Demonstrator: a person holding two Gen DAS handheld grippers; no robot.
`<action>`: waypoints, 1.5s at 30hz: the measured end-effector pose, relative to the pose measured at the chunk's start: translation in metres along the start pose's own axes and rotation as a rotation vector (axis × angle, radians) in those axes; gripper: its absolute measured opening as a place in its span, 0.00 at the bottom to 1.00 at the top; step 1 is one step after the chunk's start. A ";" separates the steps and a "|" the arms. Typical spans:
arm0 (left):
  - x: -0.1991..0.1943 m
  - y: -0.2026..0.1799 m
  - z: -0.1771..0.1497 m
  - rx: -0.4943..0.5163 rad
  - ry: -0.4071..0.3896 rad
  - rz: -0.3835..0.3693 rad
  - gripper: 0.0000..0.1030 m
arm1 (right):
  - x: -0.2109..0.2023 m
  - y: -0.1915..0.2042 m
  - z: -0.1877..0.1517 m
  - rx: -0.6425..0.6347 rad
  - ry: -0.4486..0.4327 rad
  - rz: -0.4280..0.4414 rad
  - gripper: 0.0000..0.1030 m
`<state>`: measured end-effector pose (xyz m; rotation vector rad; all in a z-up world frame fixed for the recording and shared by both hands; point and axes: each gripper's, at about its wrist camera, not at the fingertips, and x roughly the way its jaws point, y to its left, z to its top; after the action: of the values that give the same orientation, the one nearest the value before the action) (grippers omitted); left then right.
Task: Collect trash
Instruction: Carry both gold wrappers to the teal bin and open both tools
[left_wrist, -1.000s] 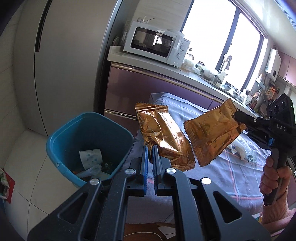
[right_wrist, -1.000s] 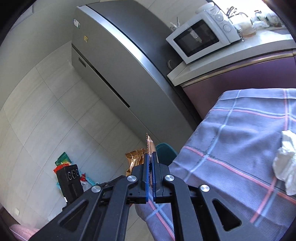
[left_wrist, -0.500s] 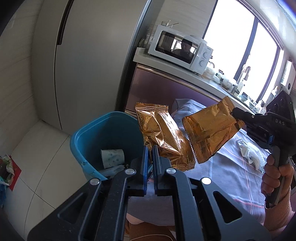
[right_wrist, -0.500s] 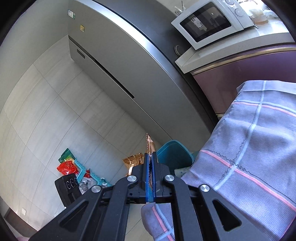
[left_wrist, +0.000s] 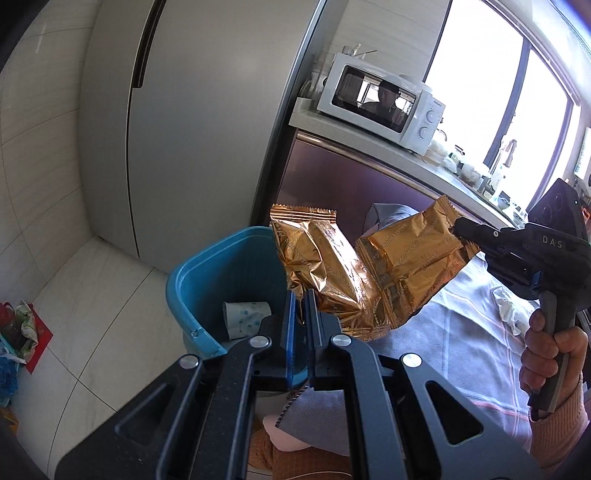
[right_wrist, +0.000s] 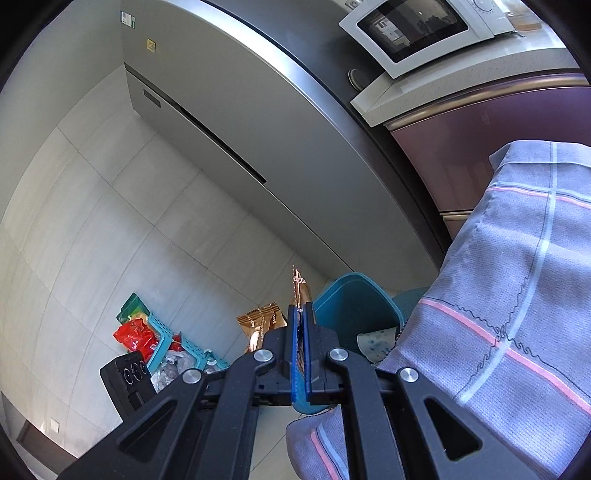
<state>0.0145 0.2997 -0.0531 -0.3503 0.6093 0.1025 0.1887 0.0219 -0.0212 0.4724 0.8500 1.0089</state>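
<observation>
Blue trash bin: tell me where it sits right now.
In the left wrist view the blue trash bin stands on the tiled floor, lower centre, between the grey fridge and the cloth-covered table, just beyond the gold wrappers.

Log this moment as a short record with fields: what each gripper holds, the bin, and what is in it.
left gripper: shut on a crinkled gold foil snack wrapper
right gripper: shut on a second gold foil wrapper
bin: blue plastic trash bin on the tiled floor, beside the checked tablecloth
bin contents: white paper cup with blue spots
wrappers: both above the bin's right rim, not yet dropped
</observation>
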 end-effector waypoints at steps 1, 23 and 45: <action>0.001 0.001 0.000 -0.003 0.002 0.004 0.05 | 0.003 -0.001 0.000 0.004 0.005 0.001 0.02; 0.033 0.019 -0.009 -0.045 0.053 0.096 0.05 | 0.050 -0.007 -0.002 0.037 0.068 -0.042 0.02; 0.069 0.022 -0.010 -0.048 0.097 0.139 0.05 | 0.096 -0.004 -0.020 0.017 0.163 -0.096 0.03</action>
<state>0.0613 0.3164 -0.1068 -0.3612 0.7281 0.2345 0.2005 0.1037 -0.0739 0.3633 1.0184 0.9612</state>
